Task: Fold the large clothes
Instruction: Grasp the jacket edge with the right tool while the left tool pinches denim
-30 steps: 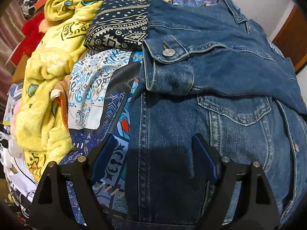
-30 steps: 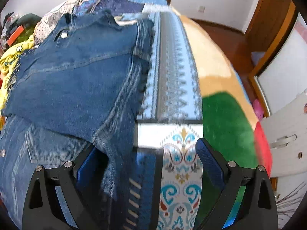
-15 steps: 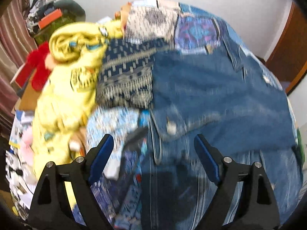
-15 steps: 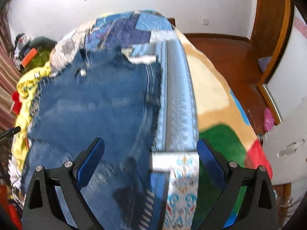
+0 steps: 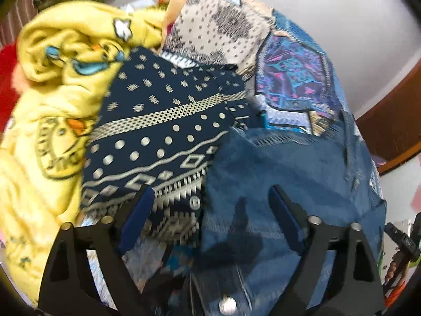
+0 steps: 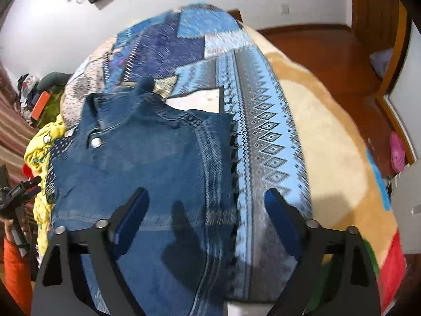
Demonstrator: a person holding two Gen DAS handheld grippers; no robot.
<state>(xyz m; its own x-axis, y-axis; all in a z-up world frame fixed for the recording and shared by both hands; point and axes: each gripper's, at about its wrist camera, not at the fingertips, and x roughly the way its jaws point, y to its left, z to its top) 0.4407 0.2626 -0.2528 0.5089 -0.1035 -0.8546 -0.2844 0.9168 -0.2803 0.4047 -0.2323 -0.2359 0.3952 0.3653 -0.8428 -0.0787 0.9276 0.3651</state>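
Observation:
A blue denim jacket [image 6: 147, 163] lies partly folded on a patchwork bedspread [image 6: 265, 121]; it also shows in the left wrist view [image 5: 284, 184]. My left gripper [image 5: 210, 210] is open and empty above the jacket's left edge, where it meets a navy patterned patch [image 5: 163, 137]. My right gripper [image 6: 205, 210] is open and empty above the jacket's right edge, straddling denim and bedspread. The jacket's near part is hidden behind both grippers.
A heap of yellow fleece clothing [image 5: 52, 105] lies along the bed's left side. The bedspread's beige area [image 6: 329, 137] lies to the right, with wooden floor [image 6: 329, 52] beyond. A person in orange holding a camera [image 6: 15, 197] is at the left.
Both grippers have moved up the bed toward the jacket's collar end and risen from the cloth. Both stayed open and empty. The jacket has not visibly moved.

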